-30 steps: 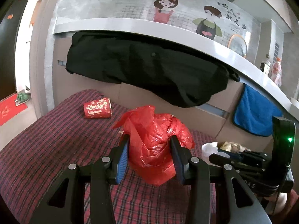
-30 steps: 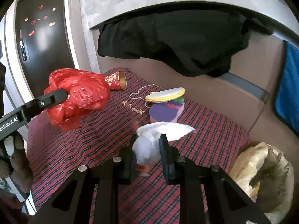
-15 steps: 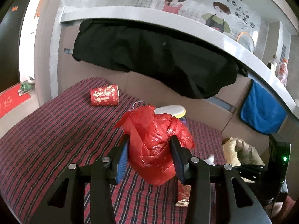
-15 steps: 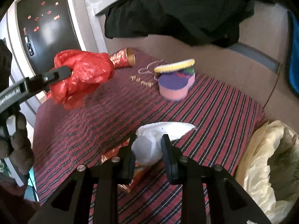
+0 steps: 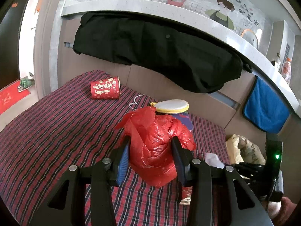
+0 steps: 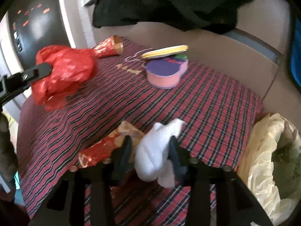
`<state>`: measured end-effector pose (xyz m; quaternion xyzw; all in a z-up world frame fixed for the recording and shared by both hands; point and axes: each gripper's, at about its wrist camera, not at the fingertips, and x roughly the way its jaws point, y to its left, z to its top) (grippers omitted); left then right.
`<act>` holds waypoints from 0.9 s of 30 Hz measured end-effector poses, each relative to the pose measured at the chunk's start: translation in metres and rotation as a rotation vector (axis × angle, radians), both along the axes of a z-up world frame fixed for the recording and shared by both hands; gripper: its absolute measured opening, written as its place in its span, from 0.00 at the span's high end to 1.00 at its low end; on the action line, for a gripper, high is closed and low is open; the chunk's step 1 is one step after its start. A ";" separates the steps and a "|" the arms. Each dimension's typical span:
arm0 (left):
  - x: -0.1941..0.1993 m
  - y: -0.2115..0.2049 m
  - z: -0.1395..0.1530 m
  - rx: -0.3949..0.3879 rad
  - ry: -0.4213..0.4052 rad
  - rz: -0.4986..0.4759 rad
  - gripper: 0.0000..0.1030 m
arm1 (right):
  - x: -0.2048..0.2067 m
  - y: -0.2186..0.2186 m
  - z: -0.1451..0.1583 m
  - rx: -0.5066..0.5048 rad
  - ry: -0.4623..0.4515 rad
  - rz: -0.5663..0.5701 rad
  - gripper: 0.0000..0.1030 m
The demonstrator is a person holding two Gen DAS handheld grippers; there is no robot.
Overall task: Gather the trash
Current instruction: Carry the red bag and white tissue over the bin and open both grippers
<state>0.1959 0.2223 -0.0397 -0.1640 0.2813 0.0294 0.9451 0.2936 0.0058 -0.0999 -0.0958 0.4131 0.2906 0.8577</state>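
Both jaws grip trash: your left gripper [image 5: 151, 158] clamps the red plastic bag [image 5: 156, 143]; your right gripper [image 6: 150, 150], jaws just closing, pinches the white tissue [image 6: 156, 150].

left wrist: near, facing wall | right wrist: steeper, close | shared: plaid cloth [image 5: 56, 131]

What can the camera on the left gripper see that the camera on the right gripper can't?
Only the left wrist view shows the cartoon wall picture and the red mat on the floor. Only the right wrist view shows the crumpled red-gold wrapper beside the white tissue and the dark door. Both show the red plastic bag in the left hand-held gripper, the red paper cup, the purple box and the lined bin.
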 end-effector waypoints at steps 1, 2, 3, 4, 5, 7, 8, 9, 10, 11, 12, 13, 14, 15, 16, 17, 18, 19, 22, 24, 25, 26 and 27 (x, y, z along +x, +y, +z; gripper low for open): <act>0.000 -0.003 0.002 0.007 -0.003 -0.004 0.58 | 0.001 -0.003 0.002 0.005 0.000 -0.011 0.80; 0.000 -0.007 0.006 0.015 -0.009 -0.011 0.58 | 0.002 -0.005 0.004 0.006 -0.001 -0.013 0.82; 0.000 -0.012 0.010 0.025 -0.019 -0.019 0.58 | 0.001 -0.008 0.008 0.007 -0.006 -0.011 0.84; -0.001 -0.016 0.014 0.033 -0.028 -0.024 0.58 | -0.002 -0.010 0.013 0.009 -0.021 -0.009 0.85; -0.002 -0.021 0.018 0.042 -0.040 -0.028 0.58 | -0.004 -0.012 0.017 0.013 -0.036 -0.008 0.86; -0.002 -0.033 0.028 0.060 -0.065 -0.039 0.58 | -0.011 -0.019 0.033 0.044 -0.071 -0.010 0.86; -0.002 -0.039 0.034 0.069 -0.078 -0.045 0.58 | -0.012 -0.022 0.040 0.061 -0.082 -0.010 0.87; -0.002 -0.049 0.042 0.084 -0.099 -0.053 0.58 | -0.014 -0.026 0.048 0.077 -0.098 -0.010 0.87; -0.002 -0.057 0.049 0.099 -0.118 -0.060 0.58 | -0.017 -0.032 0.060 0.094 -0.125 -0.012 0.87; -0.001 -0.065 0.055 0.113 -0.135 -0.066 0.58 | -0.019 -0.036 0.068 0.105 -0.145 -0.014 0.87; -0.001 -0.074 0.063 0.129 -0.153 -0.071 0.58 | -0.021 -0.042 0.079 0.122 -0.170 -0.019 0.87; 0.000 -0.082 0.070 0.141 -0.170 -0.077 0.58 | -0.022 -0.049 0.090 0.138 -0.193 -0.022 0.87; 0.001 -0.089 0.077 0.147 -0.181 -0.081 0.58 | -0.024 -0.054 0.099 0.149 -0.208 -0.026 0.87; 0.003 -0.097 0.085 0.148 -0.192 -0.088 0.58 | -0.025 -0.062 0.110 0.165 -0.226 -0.033 0.87; 0.005 -0.103 0.090 0.148 -0.199 -0.095 0.58 | -0.026 -0.070 0.119 0.178 -0.240 -0.041 0.87; 0.008 -0.111 0.098 0.154 -0.212 -0.102 0.58 | -0.025 -0.076 0.126 0.188 -0.247 -0.049 0.87; 0.011 -0.120 0.106 0.165 -0.227 -0.106 0.58 | -0.025 -0.086 0.136 0.199 -0.258 -0.059 0.87; 0.013 -0.127 0.112 0.175 -0.238 -0.108 0.58 | -0.026 -0.096 0.145 0.207 -0.271 -0.069 0.87; 0.019 -0.155 0.132 0.203 -0.287 -0.127 0.58 | -0.030 -0.122 0.168 0.207 -0.320 -0.101 0.87; 0.022 -0.173 0.140 0.222 -0.315 -0.130 0.58 | -0.032 -0.138 0.181 0.198 -0.353 -0.126 0.87; 0.023 -0.181 0.142 0.229 -0.327 -0.133 0.58 | -0.032 -0.148 0.187 0.195 -0.367 -0.139 0.87; 0.024 -0.188 0.143 0.233 -0.335 -0.136 0.58 | -0.033 -0.154 0.191 0.196 -0.375 -0.149 0.87; 0.026 -0.197 0.144 0.234 -0.344 -0.146 0.58 | -0.034 -0.163 0.195 0.196 -0.383 -0.163 0.87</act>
